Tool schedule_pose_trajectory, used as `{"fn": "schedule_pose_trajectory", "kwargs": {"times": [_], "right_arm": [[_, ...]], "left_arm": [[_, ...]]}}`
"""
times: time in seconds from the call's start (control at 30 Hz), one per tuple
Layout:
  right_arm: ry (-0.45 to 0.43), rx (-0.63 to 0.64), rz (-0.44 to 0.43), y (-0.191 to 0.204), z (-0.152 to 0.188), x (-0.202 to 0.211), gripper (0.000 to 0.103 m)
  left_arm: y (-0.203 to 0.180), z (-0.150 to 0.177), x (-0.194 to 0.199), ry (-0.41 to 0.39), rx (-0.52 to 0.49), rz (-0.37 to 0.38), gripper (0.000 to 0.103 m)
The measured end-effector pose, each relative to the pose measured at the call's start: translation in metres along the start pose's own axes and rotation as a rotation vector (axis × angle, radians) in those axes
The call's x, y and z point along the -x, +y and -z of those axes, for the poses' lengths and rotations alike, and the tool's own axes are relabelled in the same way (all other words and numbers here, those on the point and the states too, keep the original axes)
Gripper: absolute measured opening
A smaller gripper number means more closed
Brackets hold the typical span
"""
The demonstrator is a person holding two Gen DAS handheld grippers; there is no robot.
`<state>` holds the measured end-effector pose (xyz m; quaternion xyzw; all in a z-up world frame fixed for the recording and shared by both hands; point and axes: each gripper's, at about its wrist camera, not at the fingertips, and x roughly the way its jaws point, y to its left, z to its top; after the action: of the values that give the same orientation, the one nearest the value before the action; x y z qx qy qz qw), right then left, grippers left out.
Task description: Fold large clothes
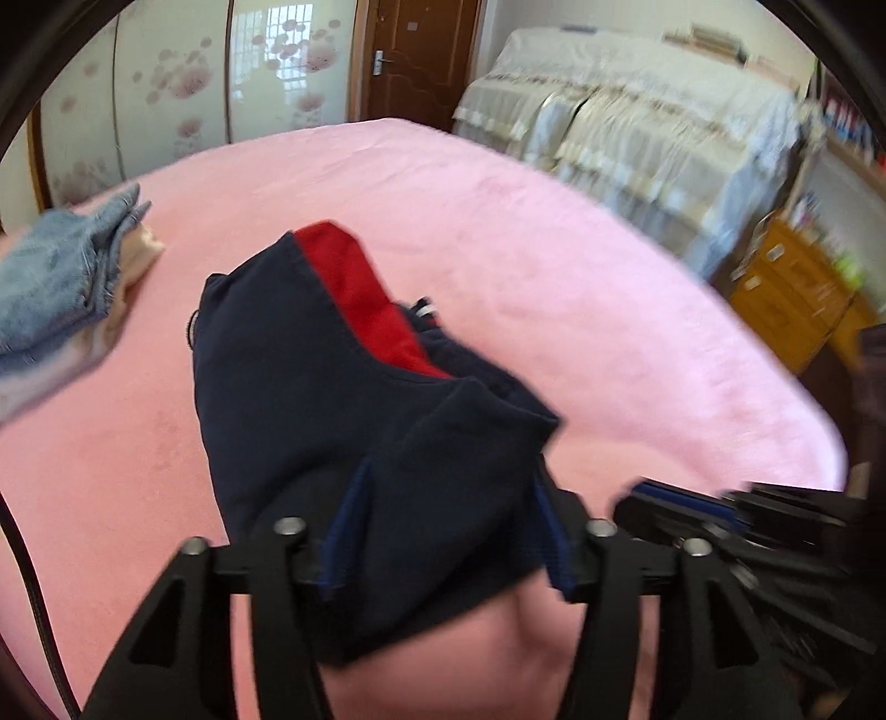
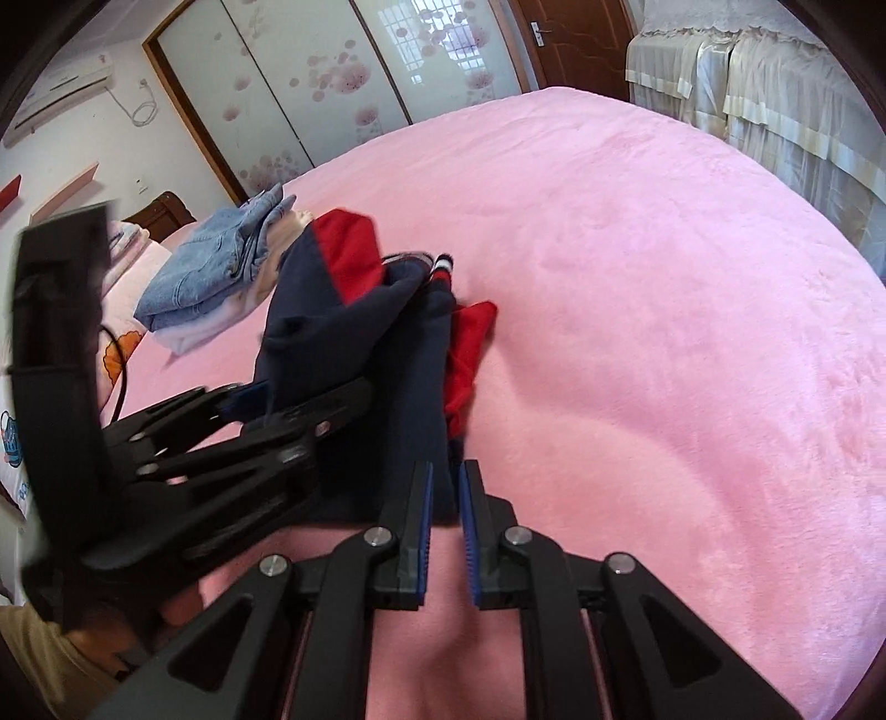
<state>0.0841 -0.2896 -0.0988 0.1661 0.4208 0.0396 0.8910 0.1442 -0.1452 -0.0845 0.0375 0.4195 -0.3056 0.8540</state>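
A navy and red garment (image 1: 343, 376) lies partly bunched on the pink bed (image 1: 554, 266). In the left wrist view my left gripper (image 1: 448, 515) stands wide open with the navy cloth draped between its blue-padded fingers (image 1: 346, 526). In the right wrist view my right gripper (image 2: 444, 498) is nearly closed on the near edge of the garment (image 2: 360, 332), a narrow gap showing between its pads. The left gripper (image 2: 277, 410) shows there at the left, under the cloth. The right gripper shows blurred at the right of the left wrist view (image 1: 692, 509).
A stack of folded clothes with jeans on top (image 2: 216, 266) lies at the bed's far left, also in the left wrist view (image 1: 55, 288). A covered sofa (image 1: 637, 127), wooden drawers (image 1: 792, 299), sliding wardrobe doors (image 2: 332, 72) and a brown door (image 2: 576, 39) surround the bed.
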Motion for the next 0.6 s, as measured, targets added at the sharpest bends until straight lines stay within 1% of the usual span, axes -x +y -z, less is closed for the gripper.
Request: {"fn": "schedule_pose_trajectory", "kwargs": {"times": [0.1, 0.13, 0.2, 0.27, 0.33, 0.43, 0.5, 0.6], "right_arm": [[-0.021, -0.012, -0.019, -0.001, -0.004, 0.012, 0.010], [-0.030, -0.012, -0.028, 0.000, -0.006, 0.016, 0.010], [-0.043, -0.003, -0.044, 0.006, -0.011, 0.022, 0.014], [-0.060, 0.016, -0.072, 0.015, -0.017, 0.026, 0.028], [-0.079, 0.048, -0.085, 0.025, -0.022, 0.026, 0.034], [-0.088, 0.120, -0.082, 0.041, -0.034, 0.015, 0.035], [-0.068, 0.166, -0.070, 0.049, -0.041, 0.002, 0.035], [-0.028, 0.233, -0.063, 0.056, -0.046, -0.019, 0.035]], "left_arm": [[0.012, 0.003, 0.035, -0.051, 0.071, 0.089, 0.061], [0.018, 0.004, 0.045, -0.066, 0.102, 0.094, 0.062], [0.032, 0.009, 0.060, -0.070, 0.162, 0.061, 0.062], [0.045, 0.013, 0.062, -0.050, 0.205, 0.020, 0.062], [0.058, 0.021, 0.060, -0.026, 0.245, -0.018, 0.062], [0.076, 0.030, 0.046, 0.035, 0.295, -0.057, 0.062], [0.086, 0.034, 0.037, 0.061, 0.324, -0.066, 0.062], [0.092, 0.033, 0.025, 0.078, 0.338, -0.069, 0.062]]}}
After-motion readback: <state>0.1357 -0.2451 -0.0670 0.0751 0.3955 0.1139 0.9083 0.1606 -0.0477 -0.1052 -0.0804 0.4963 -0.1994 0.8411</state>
